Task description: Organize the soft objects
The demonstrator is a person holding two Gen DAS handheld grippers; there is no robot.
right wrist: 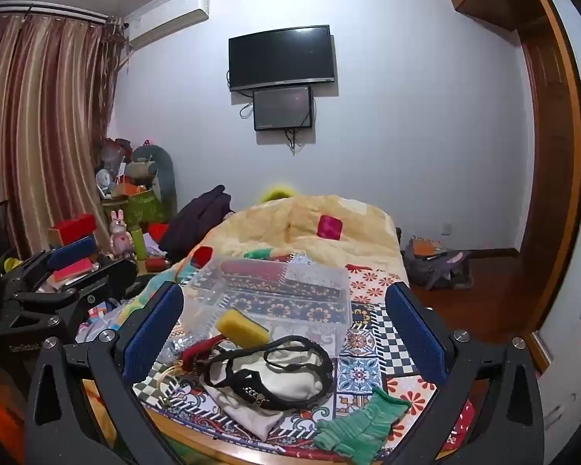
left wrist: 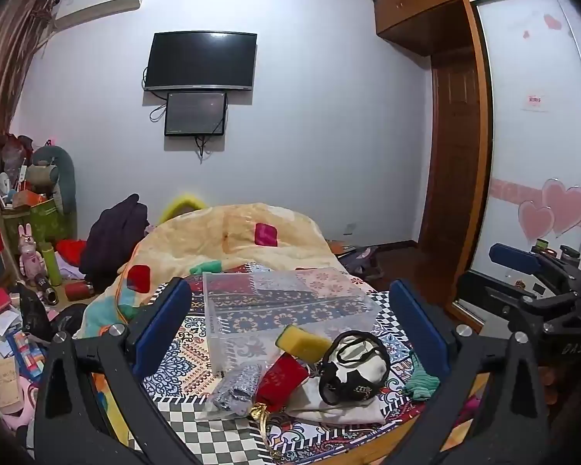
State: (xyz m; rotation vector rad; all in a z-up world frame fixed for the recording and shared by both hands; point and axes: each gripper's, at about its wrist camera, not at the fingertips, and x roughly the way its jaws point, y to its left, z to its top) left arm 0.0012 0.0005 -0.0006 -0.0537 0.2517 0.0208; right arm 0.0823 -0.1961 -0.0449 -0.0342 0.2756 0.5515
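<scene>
Start with the yellow sponge (right wrist: pixel 243 328), which leans on the front wall of the clear box (right wrist: pixel 275 294) on the bed (right wrist: pixel 387 333); pinch it across its short sides and lift it over the rim. Your right tongs (right wrist: pixel 282 333) and left tongs (left wrist: pixel 290 325) both hover level above the pile, spread wide and holding nothing.

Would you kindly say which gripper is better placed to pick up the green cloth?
Probably the right gripper: the green cloth lies low between its open fingers, while it sits beyond the left gripper's right finger.
</scene>
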